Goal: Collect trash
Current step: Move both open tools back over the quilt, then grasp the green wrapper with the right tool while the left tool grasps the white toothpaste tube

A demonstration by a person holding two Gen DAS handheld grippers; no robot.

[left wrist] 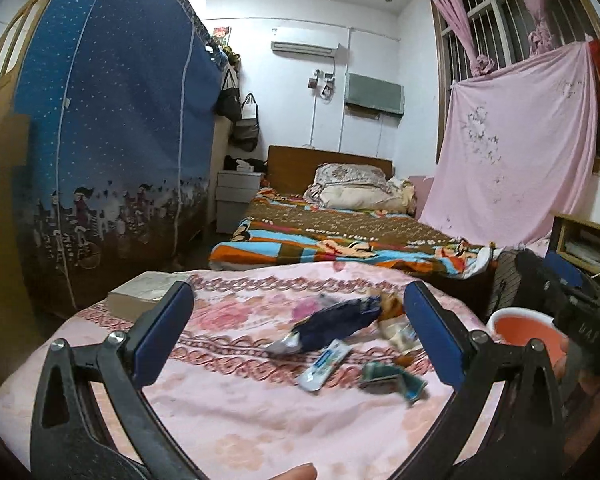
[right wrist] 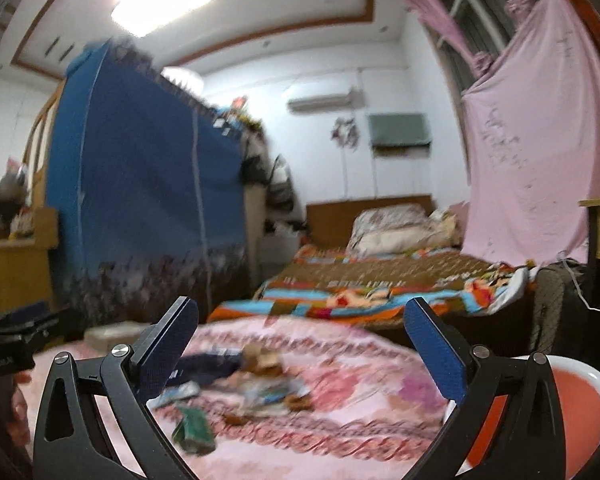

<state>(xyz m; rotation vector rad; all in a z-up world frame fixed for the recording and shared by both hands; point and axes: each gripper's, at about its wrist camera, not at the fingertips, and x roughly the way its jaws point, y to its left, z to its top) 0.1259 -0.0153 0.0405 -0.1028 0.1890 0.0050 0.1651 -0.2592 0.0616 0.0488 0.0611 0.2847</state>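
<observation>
Approaching: both grippers face the litter, nothing held.
Left gripper (left wrist: 298, 320): fingers wide apart, framing the dark blue wrapper (left wrist: 336, 320) at lower centre.
Right gripper (right wrist: 300, 340): fingers equally spread, empty.
Trash: white tube (left wrist: 324, 364), green packet (left wrist: 392, 378) scattered on pink cloth (left wrist: 220, 400).
Orange bin (left wrist: 528, 332): right edge, likely the drop point.

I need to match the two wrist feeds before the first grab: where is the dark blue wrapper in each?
Left wrist: dark blue wrapper lies centre frame on the pink bedspread, between the open jaws.
Right wrist: same wrapper, blurred, lower left of centre, just right of the left finger.
Shared landmark: orange bin at the right edge in both.
</observation>
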